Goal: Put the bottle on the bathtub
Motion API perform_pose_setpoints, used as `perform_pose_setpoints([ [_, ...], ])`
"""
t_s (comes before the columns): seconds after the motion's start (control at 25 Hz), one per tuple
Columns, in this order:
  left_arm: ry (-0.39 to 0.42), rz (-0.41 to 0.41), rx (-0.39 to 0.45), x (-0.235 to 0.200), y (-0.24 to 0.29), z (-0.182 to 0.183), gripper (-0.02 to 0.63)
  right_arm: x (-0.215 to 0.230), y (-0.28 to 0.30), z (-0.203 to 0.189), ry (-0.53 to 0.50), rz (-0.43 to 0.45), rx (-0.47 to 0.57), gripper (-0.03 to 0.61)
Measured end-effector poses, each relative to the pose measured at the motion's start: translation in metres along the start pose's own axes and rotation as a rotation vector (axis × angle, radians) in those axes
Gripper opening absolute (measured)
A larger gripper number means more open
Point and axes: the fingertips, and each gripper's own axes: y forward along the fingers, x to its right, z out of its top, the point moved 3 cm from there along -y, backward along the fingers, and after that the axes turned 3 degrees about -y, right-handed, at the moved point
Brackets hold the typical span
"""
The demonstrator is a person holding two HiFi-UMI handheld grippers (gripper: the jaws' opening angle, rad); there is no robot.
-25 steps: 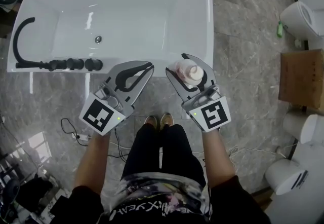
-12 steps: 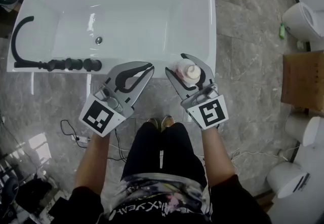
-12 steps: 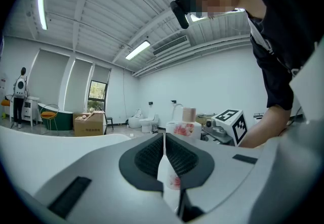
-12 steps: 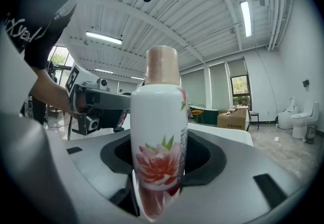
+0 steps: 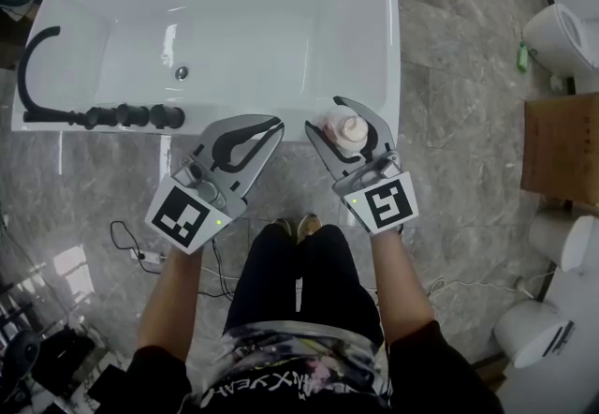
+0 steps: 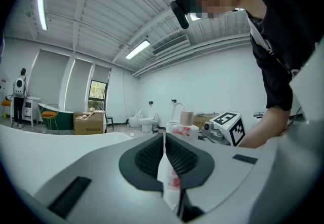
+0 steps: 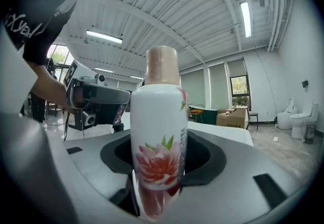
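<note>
Gripping the bottle [image 7: 159,132] upright between its jaws, the right gripper [image 5: 341,122] stands fairly wide around the white body, pink cap up, flower print toward its camera. Bottle hangs over the tub [image 5: 391,47] rim at the jaw tips; contact not clear. Left gripper [image 5: 271,126] just beside it, level, pads pressed together, nothing between. Black faucet [image 5: 37,75] well off past the left gripper.
</note>
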Motion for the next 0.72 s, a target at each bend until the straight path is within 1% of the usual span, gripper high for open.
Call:
perform_pose_setpoints([
  [0.6,0.002,0.014,-0.008,0.009,-0.006,-0.003,0.032,-0.006,0.001,-0.022,-0.011,-0.015,-0.021,0.222],
  [0.72,0.001,0.017,-0.008,0.009,-0.008,-0.008,0.032,-0.008,0.0,-0.025,-0.012,-0.018,-0.012,0.221],
])
